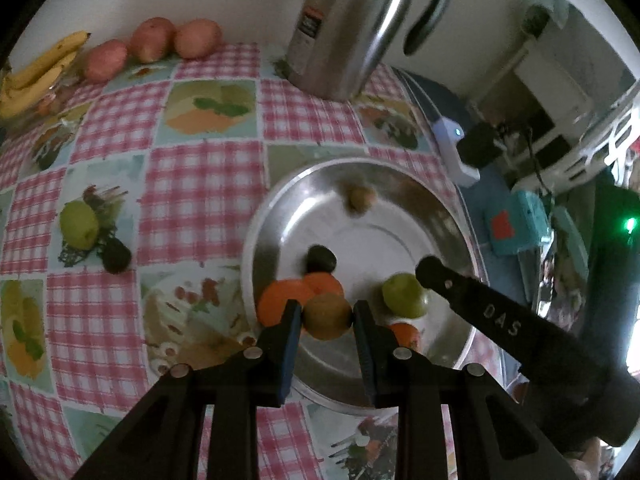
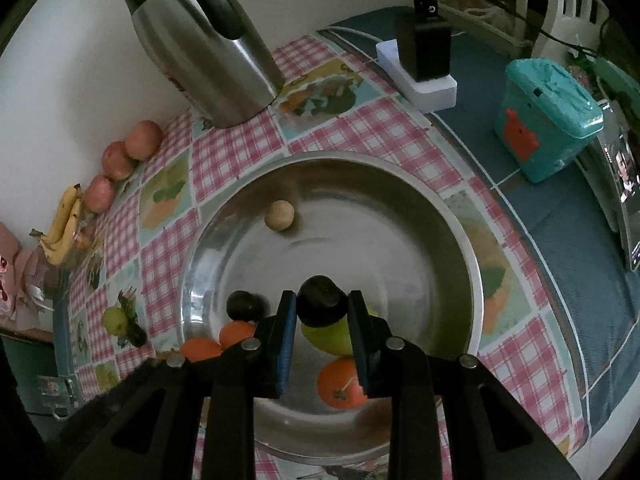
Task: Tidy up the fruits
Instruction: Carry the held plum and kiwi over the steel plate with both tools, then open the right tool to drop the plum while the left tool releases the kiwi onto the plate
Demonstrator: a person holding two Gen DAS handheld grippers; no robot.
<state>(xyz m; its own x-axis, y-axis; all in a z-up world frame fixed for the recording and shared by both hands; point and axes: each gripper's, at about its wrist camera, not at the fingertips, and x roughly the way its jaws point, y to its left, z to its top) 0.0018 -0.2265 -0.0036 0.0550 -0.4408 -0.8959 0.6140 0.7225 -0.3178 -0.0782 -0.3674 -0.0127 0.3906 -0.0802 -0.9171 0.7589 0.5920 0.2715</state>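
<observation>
The left hand-held gripper (image 1: 327,316) is clamped on a brown fruit (image 1: 327,315) and the right hand-held gripper (image 2: 322,309) on a dark fruit (image 2: 322,306), both above the steel bowl (image 2: 440,216).

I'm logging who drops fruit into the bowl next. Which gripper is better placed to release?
Probably right: the right gripper holds the dark fruit well over the steel bowl. The left gripper holds its brown fruit nearer the rim.

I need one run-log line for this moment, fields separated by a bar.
left gripper: shut on brown fruit | right gripper: shut on dark fruit | both over steel bowl
</observation>
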